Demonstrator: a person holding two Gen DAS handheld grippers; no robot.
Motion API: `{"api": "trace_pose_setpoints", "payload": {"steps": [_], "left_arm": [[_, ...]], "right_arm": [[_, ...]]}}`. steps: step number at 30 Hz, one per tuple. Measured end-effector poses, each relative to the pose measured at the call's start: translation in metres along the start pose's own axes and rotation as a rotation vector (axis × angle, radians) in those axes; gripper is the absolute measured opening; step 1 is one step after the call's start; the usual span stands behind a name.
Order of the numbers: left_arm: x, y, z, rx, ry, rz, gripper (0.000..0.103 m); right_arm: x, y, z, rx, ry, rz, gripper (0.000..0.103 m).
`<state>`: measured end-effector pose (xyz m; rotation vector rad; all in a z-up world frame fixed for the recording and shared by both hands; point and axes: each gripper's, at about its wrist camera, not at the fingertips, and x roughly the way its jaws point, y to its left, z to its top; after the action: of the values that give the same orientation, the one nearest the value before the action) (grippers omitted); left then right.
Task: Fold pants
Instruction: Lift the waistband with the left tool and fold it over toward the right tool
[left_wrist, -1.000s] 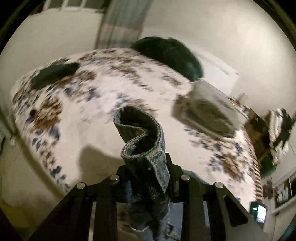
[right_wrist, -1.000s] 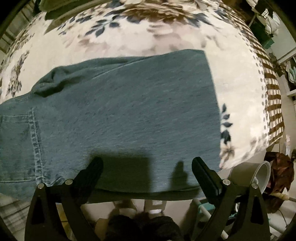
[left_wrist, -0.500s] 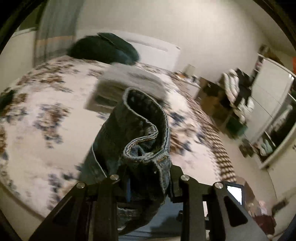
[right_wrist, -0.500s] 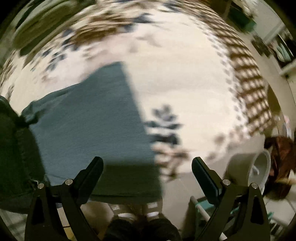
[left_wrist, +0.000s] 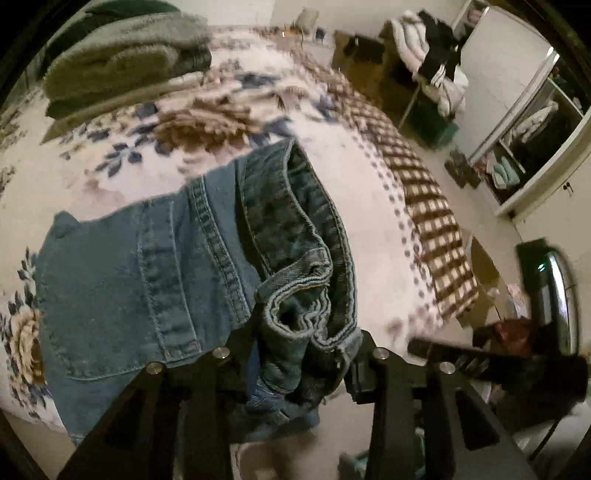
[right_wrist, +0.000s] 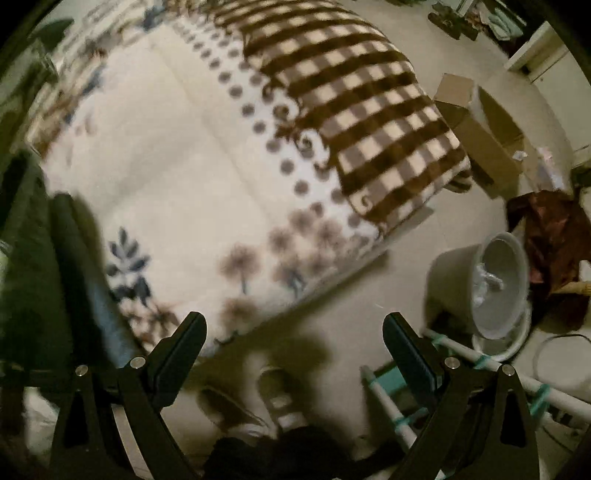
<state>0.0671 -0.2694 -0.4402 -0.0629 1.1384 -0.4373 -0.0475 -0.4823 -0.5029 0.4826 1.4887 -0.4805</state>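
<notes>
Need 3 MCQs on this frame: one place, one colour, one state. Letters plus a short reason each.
1. Where does the stack of folded grey-green clothes lie?
A. on the floor
B. on the floral bed cover, beyond the jeans
C. in the wardrobe

2. What colour are the checks on the bed cover's edge band?
A. brown and cream
B. red and white
C. green and black

3. What is between the jaws of the right gripper?
A. denim
B. a sock
C. nothing

Key: 1 B, the stack sits on the cover past the blue denim jeans. 2 A, brown and cream squares show. 3 C, the jaws stand wide with only cover and floor behind.
</notes>
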Motion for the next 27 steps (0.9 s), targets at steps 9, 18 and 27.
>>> {"api": "trace_pose_setpoints", "payload": {"steps": [9, 18, 27], "left_arm": [[-0.058, 0.036, 0.008, -0.012, -0.021, 0.042, 0.096], [-0.043, 0.185, -0.001, -0.282, 0.093, 0.321, 0.096], [-0.025, 0.225, 0.020, -0.363, 0.082, 0.296, 0.096]], "right_arm": [[-0.042, 0.026, 0.040, -0.058, -0.045, 0.490, 0.098], [0.035, 0.098, 0.059, -0.229, 0.165, 0.585, 0.090], [0.000, 0.081, 0.035, -0.172, 0.044, 0.543, 0.015]]}}
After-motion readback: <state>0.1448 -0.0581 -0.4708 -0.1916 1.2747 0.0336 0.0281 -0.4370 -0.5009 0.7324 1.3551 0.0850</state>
